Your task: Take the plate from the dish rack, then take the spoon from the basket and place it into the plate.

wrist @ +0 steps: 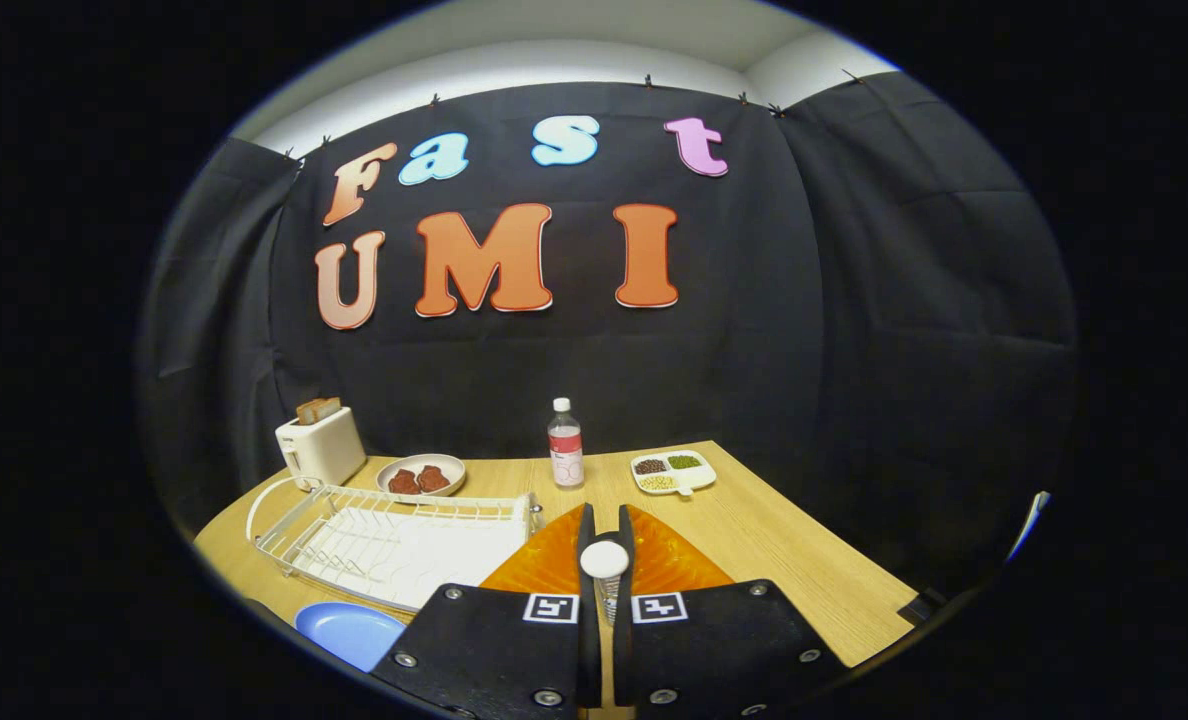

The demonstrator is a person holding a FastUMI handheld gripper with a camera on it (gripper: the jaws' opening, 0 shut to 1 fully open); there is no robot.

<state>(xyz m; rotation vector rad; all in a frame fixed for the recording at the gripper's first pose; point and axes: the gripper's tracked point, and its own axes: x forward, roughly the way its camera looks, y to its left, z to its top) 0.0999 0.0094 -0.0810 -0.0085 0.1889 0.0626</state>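
My gripper (pixel 605 520) is shut on a spoon (pixel 605 559). The spoon's white rounded end shows between the two black fingers, and its clear stem runs down the narrow gap behind it. An orange ribbed plate (pixel 669 560) lies flat on the wooden table directly under and just ahead of the fingertips, spreading out on both sides of them. The white wire dish rack (pixel 394 540) stands on the table to the left of the fingers, its slots holding nothing.
A blue plate (pixel 349 632) lies near the table's front edge, left of the fingers. Along the back stand a white toaster (pixel 320 447) with bread, a small dish (pixel 421 474) of brown pieces, a plastic bottle (pixel 565 443) and a divided snack tray (pixel 672 471).
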